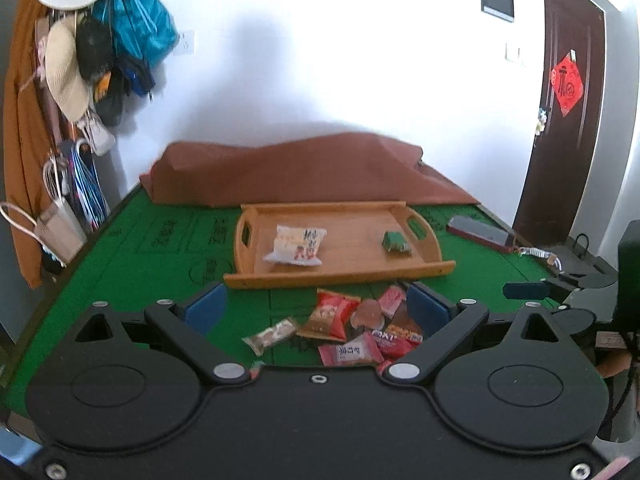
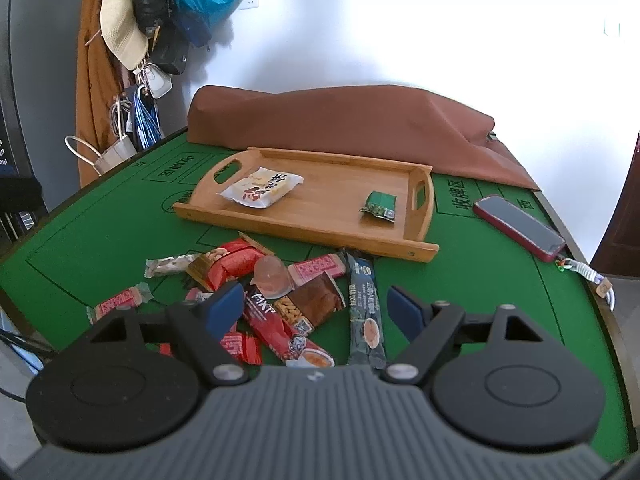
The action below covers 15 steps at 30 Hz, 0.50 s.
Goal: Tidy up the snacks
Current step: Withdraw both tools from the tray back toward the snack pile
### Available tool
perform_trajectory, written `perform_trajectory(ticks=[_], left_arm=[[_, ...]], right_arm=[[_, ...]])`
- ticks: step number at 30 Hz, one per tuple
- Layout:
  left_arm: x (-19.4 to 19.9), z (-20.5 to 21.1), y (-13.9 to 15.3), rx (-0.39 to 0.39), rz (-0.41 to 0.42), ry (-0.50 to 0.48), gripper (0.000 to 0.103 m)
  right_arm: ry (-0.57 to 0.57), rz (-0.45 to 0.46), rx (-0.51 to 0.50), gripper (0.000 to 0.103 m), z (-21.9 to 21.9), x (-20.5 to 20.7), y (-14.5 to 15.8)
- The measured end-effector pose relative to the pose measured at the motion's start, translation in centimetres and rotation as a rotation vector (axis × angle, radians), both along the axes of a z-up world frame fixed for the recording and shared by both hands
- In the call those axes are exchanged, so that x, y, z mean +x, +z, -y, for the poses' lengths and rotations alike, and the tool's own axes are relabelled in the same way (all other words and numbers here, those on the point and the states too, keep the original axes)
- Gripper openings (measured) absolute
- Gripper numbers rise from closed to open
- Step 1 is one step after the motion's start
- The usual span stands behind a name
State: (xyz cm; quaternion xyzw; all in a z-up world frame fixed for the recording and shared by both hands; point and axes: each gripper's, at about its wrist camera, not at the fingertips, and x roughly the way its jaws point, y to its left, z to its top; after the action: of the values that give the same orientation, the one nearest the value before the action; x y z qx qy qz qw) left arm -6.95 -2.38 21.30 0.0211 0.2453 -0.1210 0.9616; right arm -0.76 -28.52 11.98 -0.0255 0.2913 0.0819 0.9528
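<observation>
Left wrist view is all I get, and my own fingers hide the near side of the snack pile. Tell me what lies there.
Observer: A long dark stick packet lies at the pile's right edge, its far end close to the front rim of the wooden tray.
Operator: Check the other edge.
Observer: A pink-red wrapped candy lies by itself, off to the left of the heap.
Operator: Report the right gripper.
Observer: The right gripper is open over the pile, with nothing pressed between its pads.
</observation>
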Motion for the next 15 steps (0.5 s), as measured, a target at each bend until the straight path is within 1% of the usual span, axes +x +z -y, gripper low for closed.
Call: perform_trajectory(ticks=[2,5,7,11,15], left_arm=[[-0.6,-0.1,0.5,-0.007,0.011,-0.008,0.097],[-1.0,-0.4,0.7,-0.025,-0.001,-0.017,0.098],[-1.3,-0.3,0.5,-0.015,-0.006,-0.015,0.098],[-1.5,0.2,-1.3,0.037,0.001,0.013,0.098],[-1.1,0.8,-4.0,0.084,-0.009,0.036,0.098]], right_arm=[[0.001,0.007,-0.001,0.088,0.0,-0.3,0.1],[0.006,0.006,0.002,0.089,0.1,-0.5,0.0],[0.007,0.005,-0.002,0.089,0.1,-0.7,-0.1],[0.004,0.007,-0.035,0.089,-0.3,-0.9,-1.0],[0.002,-0.002,-0.050,0.089,-0.4,-1.0,-2.2]])
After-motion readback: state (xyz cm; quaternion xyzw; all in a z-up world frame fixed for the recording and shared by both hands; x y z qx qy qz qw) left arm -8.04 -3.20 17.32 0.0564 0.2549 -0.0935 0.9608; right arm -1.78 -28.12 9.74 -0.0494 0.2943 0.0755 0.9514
